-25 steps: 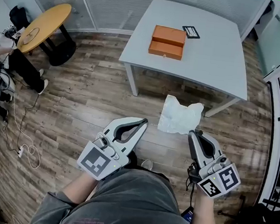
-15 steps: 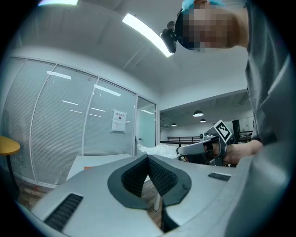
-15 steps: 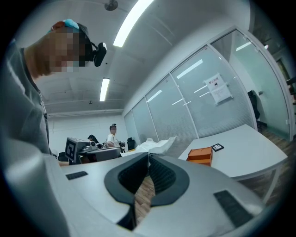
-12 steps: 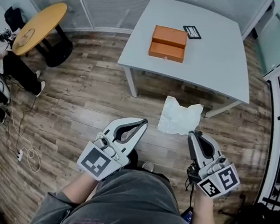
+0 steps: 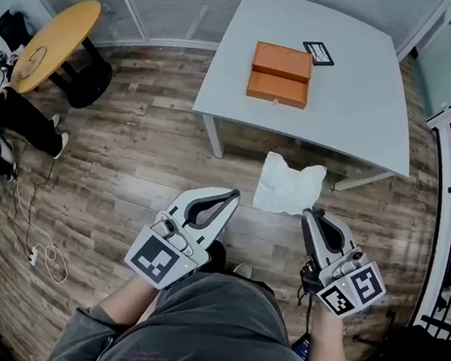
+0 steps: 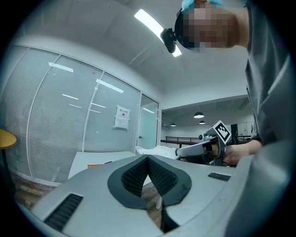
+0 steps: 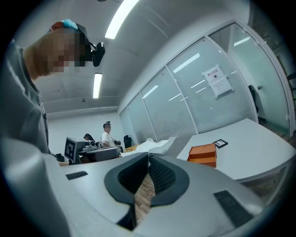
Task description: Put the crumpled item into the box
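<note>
Crumpled item (image 5: pixel 289 186): white, hanging pinched in the closed right tool (image 5: pixel 309 213) over the floor (image 5: pixel 132 149), short of the tabletop (image 5: pixel 355 109).
Left tool (image 5: pixel 231 194): closed, carrying nothing.
Box (image 5: pixel 280 74): showing slightly nearer than a second ago, so the approach is likely proceeding.

Head view: overhead, steeply downward, high above floor (image 5: pixel 129 173) | gripper views: low, forward along own jaws | shared: orange box (image 5: pixel 280 74) (image 7: pixel 202 155) on grey table (image 5: pixel 355 109)

table (image 5: pixel 356 101) right of box (image 5: pixel 280 74): free | black card (image 5: pixel 318 53): beside box
</note>
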Available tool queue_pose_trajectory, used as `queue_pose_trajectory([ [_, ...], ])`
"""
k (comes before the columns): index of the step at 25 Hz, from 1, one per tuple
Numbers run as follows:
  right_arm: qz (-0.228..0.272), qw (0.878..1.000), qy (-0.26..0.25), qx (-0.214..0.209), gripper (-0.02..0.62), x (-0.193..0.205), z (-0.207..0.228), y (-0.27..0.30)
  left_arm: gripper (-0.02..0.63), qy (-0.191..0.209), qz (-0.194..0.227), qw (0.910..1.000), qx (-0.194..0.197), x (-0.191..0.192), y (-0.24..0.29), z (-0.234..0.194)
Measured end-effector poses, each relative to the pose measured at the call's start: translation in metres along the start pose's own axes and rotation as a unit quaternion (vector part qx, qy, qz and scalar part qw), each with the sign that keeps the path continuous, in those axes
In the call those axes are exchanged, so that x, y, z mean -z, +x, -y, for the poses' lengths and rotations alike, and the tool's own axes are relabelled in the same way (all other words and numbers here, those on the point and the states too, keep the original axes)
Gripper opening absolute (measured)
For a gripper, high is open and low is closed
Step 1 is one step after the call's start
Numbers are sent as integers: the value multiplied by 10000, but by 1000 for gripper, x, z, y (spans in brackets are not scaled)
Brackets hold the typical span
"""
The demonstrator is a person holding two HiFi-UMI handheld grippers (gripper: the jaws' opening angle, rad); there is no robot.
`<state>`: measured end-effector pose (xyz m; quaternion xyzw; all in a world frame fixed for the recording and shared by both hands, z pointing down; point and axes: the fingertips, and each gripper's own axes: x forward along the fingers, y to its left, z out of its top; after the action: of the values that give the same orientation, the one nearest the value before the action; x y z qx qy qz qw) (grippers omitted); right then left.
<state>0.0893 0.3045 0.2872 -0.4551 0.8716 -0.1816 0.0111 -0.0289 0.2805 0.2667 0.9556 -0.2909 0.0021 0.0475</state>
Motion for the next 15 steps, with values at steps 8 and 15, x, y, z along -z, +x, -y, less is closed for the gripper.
queue_pose_trajectory([
  [8,-87,9999,13,133,8,-7,12,59,12,-79,-14,9999,150,3,17,-58],
  [15,-155,9995,12,257,8,-15,15,102,12,-163,-45,9995,279,2,21,-100],
])
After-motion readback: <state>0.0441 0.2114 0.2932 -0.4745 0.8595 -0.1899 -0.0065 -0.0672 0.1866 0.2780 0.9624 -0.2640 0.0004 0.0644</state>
